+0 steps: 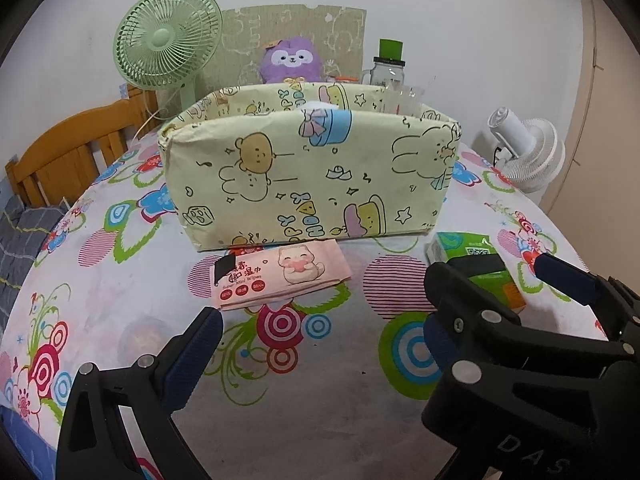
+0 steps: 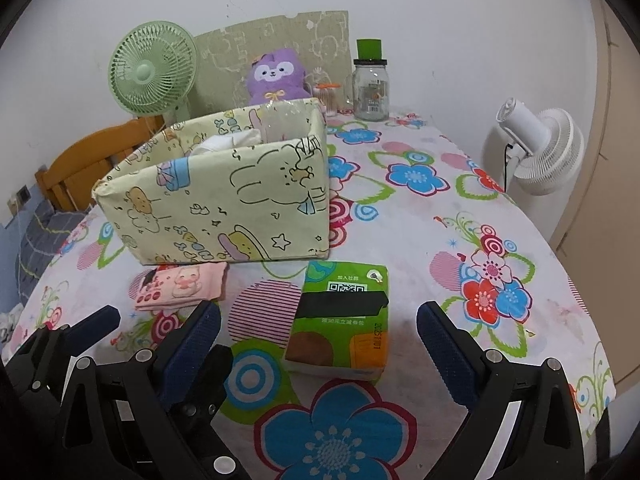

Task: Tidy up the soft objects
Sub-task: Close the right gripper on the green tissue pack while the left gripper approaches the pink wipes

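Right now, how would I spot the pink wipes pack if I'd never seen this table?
Find the big yellow cartoon-print box on the flowered tablecloth. Flat against the foot of its front wall lies the wipes pack, left of a green tissue pack. It is the only pink packet, thin, with a cartoon cat on it.

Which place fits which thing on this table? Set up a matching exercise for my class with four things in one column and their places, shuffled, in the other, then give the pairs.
Things
1. pink wipes pack
2. green tissue pack
3. purple plush toy
4. white fan

Places
A. behind the patterned box, near the wall
B. off the table's right edge
C. between the open right gripper fingers
D. flat on the tablecloth, against the box's front, ahead of the open left gripper

Pairs: 1-D, 2-C, 3-A, 4-B
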`<action>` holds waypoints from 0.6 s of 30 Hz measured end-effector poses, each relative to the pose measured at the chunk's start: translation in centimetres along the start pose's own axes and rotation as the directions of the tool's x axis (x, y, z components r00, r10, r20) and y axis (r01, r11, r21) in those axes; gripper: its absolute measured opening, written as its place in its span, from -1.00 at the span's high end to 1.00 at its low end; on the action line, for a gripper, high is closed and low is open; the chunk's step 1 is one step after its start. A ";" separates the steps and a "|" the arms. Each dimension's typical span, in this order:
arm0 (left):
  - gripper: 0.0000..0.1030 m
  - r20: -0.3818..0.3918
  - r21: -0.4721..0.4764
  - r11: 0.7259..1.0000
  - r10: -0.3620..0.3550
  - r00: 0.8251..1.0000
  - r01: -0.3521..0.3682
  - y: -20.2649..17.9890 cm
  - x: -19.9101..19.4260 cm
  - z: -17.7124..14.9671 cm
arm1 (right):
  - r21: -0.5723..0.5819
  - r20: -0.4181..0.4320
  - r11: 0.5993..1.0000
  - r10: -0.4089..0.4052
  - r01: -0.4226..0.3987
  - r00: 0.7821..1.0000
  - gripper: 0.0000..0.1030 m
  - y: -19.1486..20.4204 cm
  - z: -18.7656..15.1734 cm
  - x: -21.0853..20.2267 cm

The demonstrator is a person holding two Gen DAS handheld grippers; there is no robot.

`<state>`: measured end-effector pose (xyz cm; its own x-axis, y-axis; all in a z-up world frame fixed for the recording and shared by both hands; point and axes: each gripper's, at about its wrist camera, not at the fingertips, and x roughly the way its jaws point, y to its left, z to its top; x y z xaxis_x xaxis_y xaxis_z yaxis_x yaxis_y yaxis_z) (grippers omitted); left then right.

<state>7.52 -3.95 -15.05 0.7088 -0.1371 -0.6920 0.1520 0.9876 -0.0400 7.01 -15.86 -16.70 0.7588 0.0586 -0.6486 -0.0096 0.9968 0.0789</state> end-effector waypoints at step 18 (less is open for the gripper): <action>-0.92 -0.057 0.027 0.999 0.024 0.998 -0.023 -0.1 2.5 1.1 | 0.033 -0.081 0.999 0.000 0.003 0.997 -0.88 -1.0 0.6 3.3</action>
<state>10.02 -4.53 -16.03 0.6715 -0.1087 -0.7330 0.1545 0.9880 -0.0049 9.90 -16.70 -18.49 0.7039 0.0627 -0.7076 0.0142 0.9947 0.1022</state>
